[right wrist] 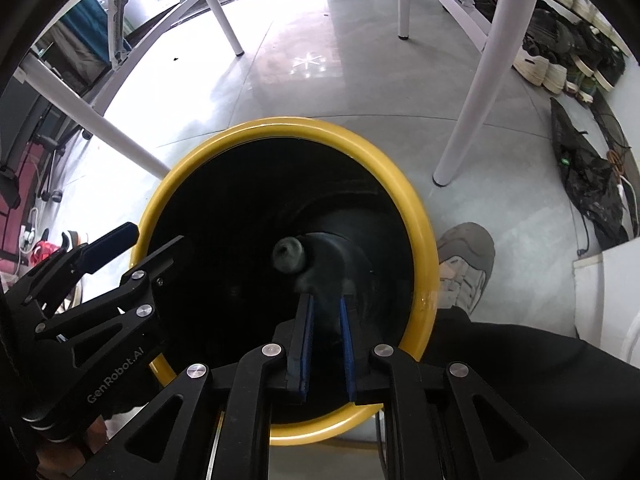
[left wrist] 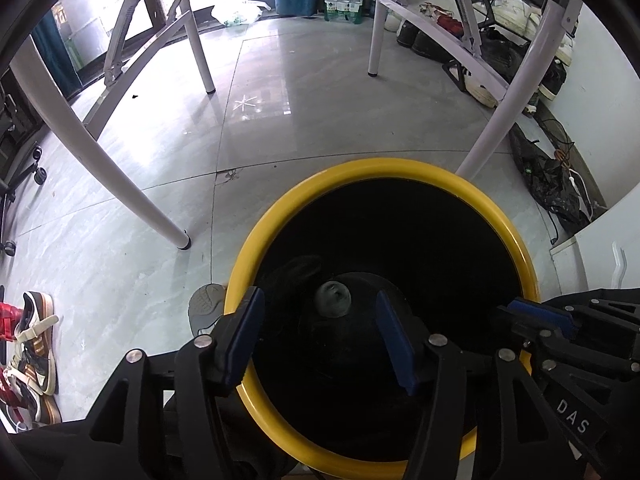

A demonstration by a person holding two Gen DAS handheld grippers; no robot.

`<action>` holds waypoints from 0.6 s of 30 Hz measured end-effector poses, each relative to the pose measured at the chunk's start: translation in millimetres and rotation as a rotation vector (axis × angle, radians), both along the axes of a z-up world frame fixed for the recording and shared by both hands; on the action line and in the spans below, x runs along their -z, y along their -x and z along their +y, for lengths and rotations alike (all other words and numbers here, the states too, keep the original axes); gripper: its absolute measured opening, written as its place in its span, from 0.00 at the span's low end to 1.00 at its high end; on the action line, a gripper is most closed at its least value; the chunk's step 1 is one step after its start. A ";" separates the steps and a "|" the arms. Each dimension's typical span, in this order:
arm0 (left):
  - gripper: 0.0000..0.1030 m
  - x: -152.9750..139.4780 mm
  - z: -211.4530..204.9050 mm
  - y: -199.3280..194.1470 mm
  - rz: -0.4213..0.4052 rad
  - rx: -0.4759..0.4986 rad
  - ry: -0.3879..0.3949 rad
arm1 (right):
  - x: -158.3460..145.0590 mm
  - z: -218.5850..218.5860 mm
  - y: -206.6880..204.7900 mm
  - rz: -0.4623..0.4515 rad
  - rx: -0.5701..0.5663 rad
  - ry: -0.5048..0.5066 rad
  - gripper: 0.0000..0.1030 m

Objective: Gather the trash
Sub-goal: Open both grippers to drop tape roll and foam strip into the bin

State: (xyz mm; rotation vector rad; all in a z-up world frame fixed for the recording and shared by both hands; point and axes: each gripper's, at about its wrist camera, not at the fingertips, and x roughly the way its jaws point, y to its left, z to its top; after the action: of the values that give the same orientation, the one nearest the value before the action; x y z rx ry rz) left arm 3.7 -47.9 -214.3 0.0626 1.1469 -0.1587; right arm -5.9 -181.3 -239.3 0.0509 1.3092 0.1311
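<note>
Over the yellow-rimmed bin (left wrist: 516,236), left gripper (left wrist: 320,330) gapes empty; right gripper (right wrist: 326,334) sits nearly closed, holding nothing. Grey wad (right wrist: 287,255) below looks light, crushable: pinch its middle.

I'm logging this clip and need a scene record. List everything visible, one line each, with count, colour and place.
bin: one, yellow rim, black inside, on the floor below both grippers
grey object: one, rounded, dim, deep inside the bin; what it is cannot be told
table legs: several, white, around the bin
floor: grey glossy tiles
water bottle pack: one, clear with green labels, far edge by a blue curtain
shoes: several pairs, brown, white and red, at far left; more on a rack at right
black bags: a heap, right side by the wall
person's shoe: one, grey, beside the bin
left gripper: black, blue pads, open over the bin
right gripper: black, blue pads, narrow gap, nothing between
</note>
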 end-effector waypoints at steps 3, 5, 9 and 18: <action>0.63 -1.6 0.2 0.9 -0.012 -0.009 -0.002 | -1.1 -1.7 0.1 -0.004 0.016 -0.008 0.38; 0.65 -3.1 2.0 1.6 -0.028 -0.023 -0.019 | -2.1 -5.7 0.0 -0.012 0.043 0.003 0.56; 0.78 -4.0 10.1 -0.4 -0.036 -0.071 -0.020 | -2.4 -15.3 -1.5 -0.019 0.099 0.004 0.82; 0.91 -15.7 14.9 0.4 -0.114 -0.084 -0.016 | -16.1 -17.6 -0.7 -0.135 0.132 0.083 1.00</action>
State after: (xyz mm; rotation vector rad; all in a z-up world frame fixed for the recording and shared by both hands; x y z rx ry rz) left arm 3.3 -33.0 -198.6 0.0365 1.0352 -0.0704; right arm -5.2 -198.8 -223.2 0.0562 1.1715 -0.0322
